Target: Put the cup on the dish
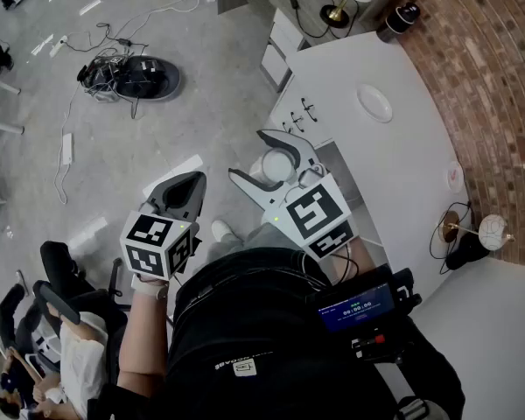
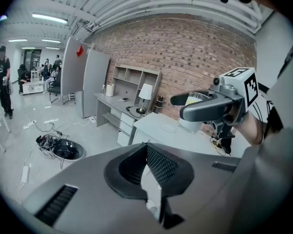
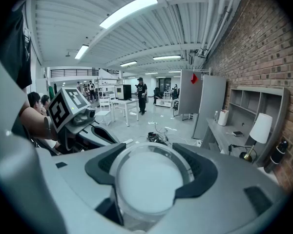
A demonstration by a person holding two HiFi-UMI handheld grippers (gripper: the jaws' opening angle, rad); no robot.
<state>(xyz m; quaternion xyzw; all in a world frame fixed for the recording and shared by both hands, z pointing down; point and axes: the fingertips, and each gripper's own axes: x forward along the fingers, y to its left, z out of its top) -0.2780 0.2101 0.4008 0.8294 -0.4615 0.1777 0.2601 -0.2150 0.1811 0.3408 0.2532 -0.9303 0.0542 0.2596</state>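
**Cup in my right gripper, dish waiting on the table**

My right gripper (image 1: 254,156) has its jaws spread wide around the cup (image 3: 151,179), and its own view shows this best: a dark pad sits against each side of the pale rim, and I'm looking straight at the cup's milky round face. The head view adds what that close-up can't, which is that the cup is held up in the air, at the near edge of the white table (image 1: 402,173). From up here I can't quite tell whether it's over the tabletop or just off its edge.

My left gripper (image 1: 188,186) hangs to the left over the grey floor. In its own view the jaws sit together with nothing between them.

The dish (image 1: 374,103) is a small white oval on the table, well apart from the cup and nearer the brick wall (image 1: 490,77). The left gripper view gives a side look at my right gripper, with the table behind it. A desk lamp (image 3: 261,128) stands beyond, and only the right gripper view shows people far down the hall.
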